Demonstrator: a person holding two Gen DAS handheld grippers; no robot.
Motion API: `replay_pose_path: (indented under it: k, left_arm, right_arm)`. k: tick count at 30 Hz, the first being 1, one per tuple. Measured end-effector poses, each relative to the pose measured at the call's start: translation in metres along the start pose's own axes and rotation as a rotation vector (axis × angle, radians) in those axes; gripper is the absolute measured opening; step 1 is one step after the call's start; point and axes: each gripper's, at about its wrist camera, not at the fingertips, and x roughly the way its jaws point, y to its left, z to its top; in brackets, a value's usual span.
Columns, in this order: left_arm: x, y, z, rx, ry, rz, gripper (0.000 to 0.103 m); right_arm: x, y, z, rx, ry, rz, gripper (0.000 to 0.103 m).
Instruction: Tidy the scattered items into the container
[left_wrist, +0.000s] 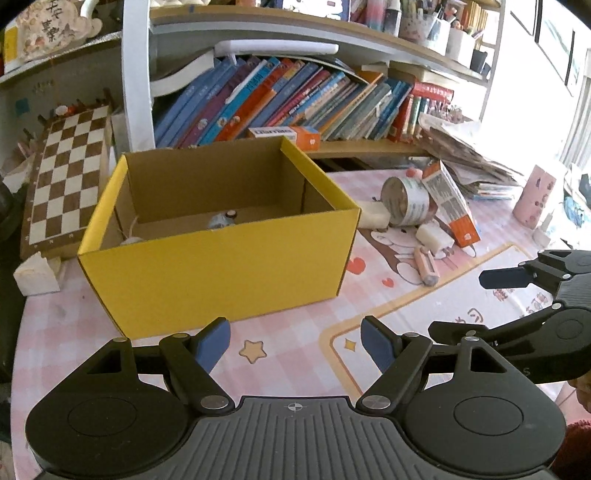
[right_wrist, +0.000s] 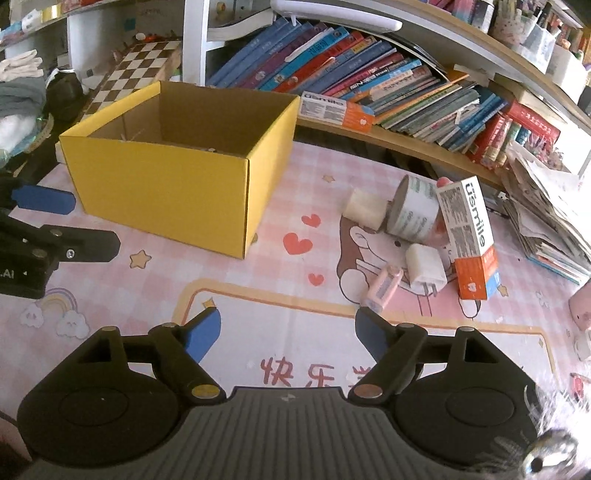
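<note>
While hidden rightward, left view shows box (left_wrist: 221, 258) contents (left_wrist: 223, 219).

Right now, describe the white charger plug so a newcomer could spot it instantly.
Find the yellow box on the pink mat; the loose pile lies to its right. The white charger plug sits at the pile's near edge, between the pink tube and the usmile carton. Only it has metal prongs.

Bright daylight from window right of bookshelf (left_wrist: 295, 107); glare whites out frame there. Yellow box (left_wrist: 221, 266) evenly lit, interior shaded, soft shadow at base. Strong fisheye curvature bends shelf lines above box; dark vignetted corners. Blurred object at right-wrist view's lower right corner.
</note>
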Motion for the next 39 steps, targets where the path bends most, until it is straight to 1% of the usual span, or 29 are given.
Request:
replay_pose_path:
  k: [2, 9, 15, 24, 39]
  left_arm:
    - [0.002, -0.003, -0.002, 0.0, 0.007, -0.003, 0.08]
    - [0.009, -0.02, -0.006, 0.008, 0.036, -0.003, 0.08]
    - [0.016, -0.031, -0.005, -0.001, 0.057, 0.012, 0.08]
    - [0.029, -0.052, -0.001, -0.034, 0.084, 0.045, 0.08]
    - [0.06, -0.112, 0.009, -0.034, 0.111, 0.058, 0.08]
  right_arm:
    - [0.0, -0.002, -0.002, 0.007, 0.001, -0.002, 0.083]
    - [0.004, -0.015, -0.01, 0.05, 0.031, 0.0, 0.086]
    - [0.007, -0.029, -0.01, 0.046, 0.028, 0.001, 0.086]
    - [0.015, -0.052, -0.008, 0.009, 0.035, 0.035, 0.087]
    - [0.022, -0.118, -0.019, 0.004, 0.029, 0.041, 0.087]
